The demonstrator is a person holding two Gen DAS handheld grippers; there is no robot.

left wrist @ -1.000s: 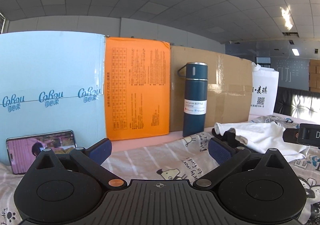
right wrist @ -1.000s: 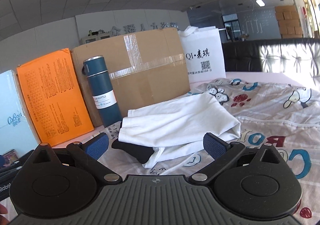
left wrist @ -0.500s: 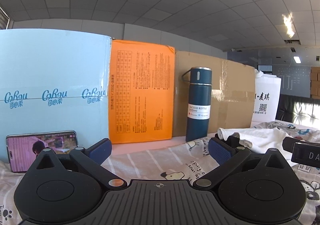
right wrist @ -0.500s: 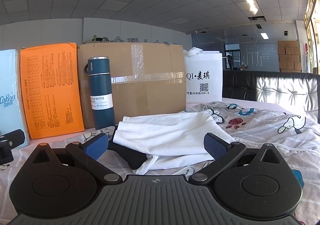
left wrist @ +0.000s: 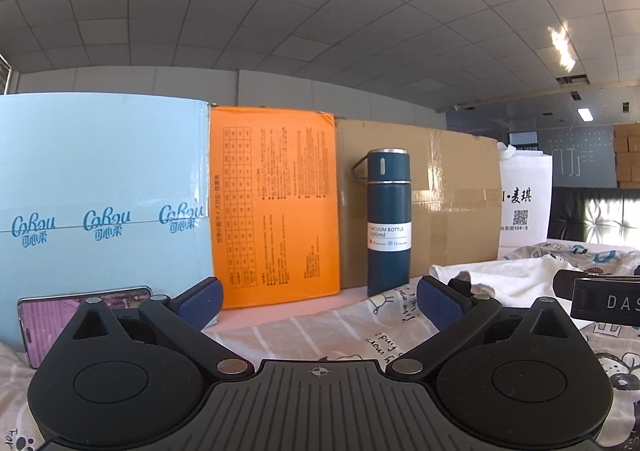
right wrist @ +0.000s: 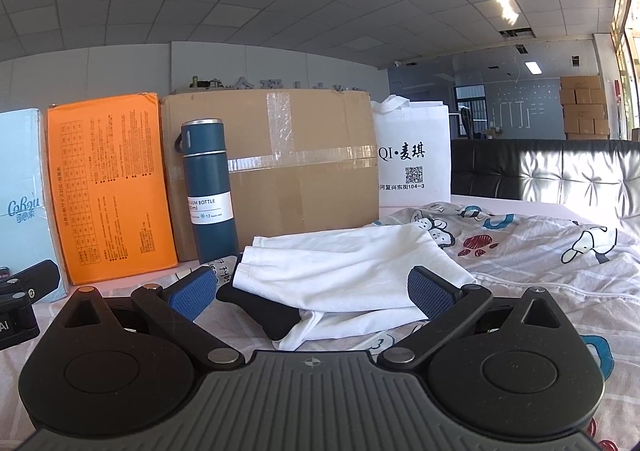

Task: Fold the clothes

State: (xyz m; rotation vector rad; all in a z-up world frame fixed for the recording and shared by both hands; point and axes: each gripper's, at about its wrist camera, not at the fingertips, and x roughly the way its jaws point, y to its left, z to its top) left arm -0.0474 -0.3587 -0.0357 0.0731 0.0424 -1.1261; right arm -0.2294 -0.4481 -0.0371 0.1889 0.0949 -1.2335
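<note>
The cartoon-print sheet [right wrist: 540,263] covers the surface, giving me a flat place to fold. The white garment [right wrist: 344,271] lies folded just beyond my right gripper [right wrist: 310,291]. My left gripper [left wrist: 318,301] idles left; both spread wide, holding nothing.

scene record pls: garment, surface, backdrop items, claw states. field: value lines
garment: white garment, loosely folded, with a black piece under its left edge
surface: cartoon-print sheet
backdrop, left to right: light blue box, orange box, blue vacuum bottle upright, cardboard box, white bag
phone: phone propped against the light blue box
left claw: open, empty
right claw: open, empty, facing the garment
</note>
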